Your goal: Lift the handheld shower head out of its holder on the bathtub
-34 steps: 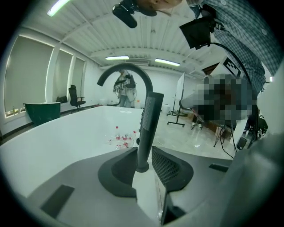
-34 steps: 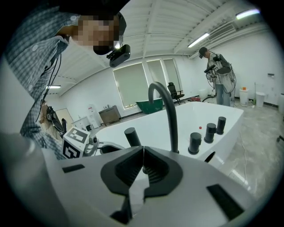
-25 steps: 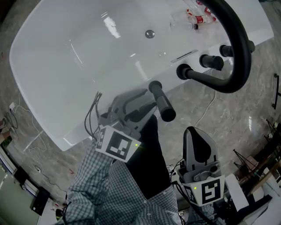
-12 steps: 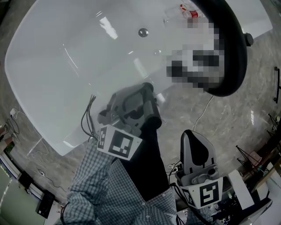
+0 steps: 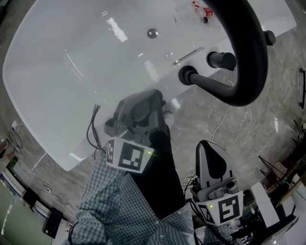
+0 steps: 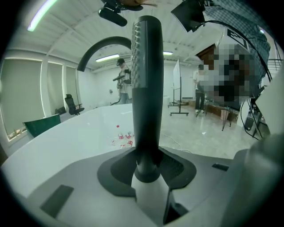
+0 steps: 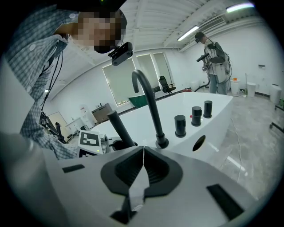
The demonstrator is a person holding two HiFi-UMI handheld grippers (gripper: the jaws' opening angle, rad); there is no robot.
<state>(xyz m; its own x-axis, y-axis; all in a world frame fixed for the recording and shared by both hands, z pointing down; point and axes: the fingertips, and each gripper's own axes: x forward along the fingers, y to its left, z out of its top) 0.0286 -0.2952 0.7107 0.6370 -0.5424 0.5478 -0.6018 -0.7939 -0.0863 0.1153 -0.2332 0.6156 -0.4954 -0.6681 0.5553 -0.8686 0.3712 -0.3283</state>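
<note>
The black handheld shower head (image 6: 146,93) stands upright between my left gripper's (image 6: 148,170) jaws, which are closing and press its handle on both sides. In the head view the left gripper (image 5: 155,103) reaches over the white bathtub's (image 5: 71,86) near rim and hides most of the handle; only its dark end (image 5: 160,136) shows. The holder is hidden. My right gripper (image 5: 211,147) hangs over the stone floor to the right, apart from the tub. Its jaws (image 7: 143,153) are shut with nothing between them. The slanted handle (image 7: 120,128) shows beside the left marker cube (image 7: 90,139).
A tall black arched faucet (image 5: 253,62) rises from the rim right of the shower head, with black knobs (image 5: 221,60) beside it. Small bottles (image 5: 201,9) lie in the tub near the drain (image 5: 152,33). A thin cable (image 5: 222,119) runs across the floor. Another person (image 7: 215,57) stands far back.
My left gripper has slid forward over the shower head's handle, which lay bare a second ago and is now mostly covered between its jaws. The right gripper has sunk slightly.
</note>
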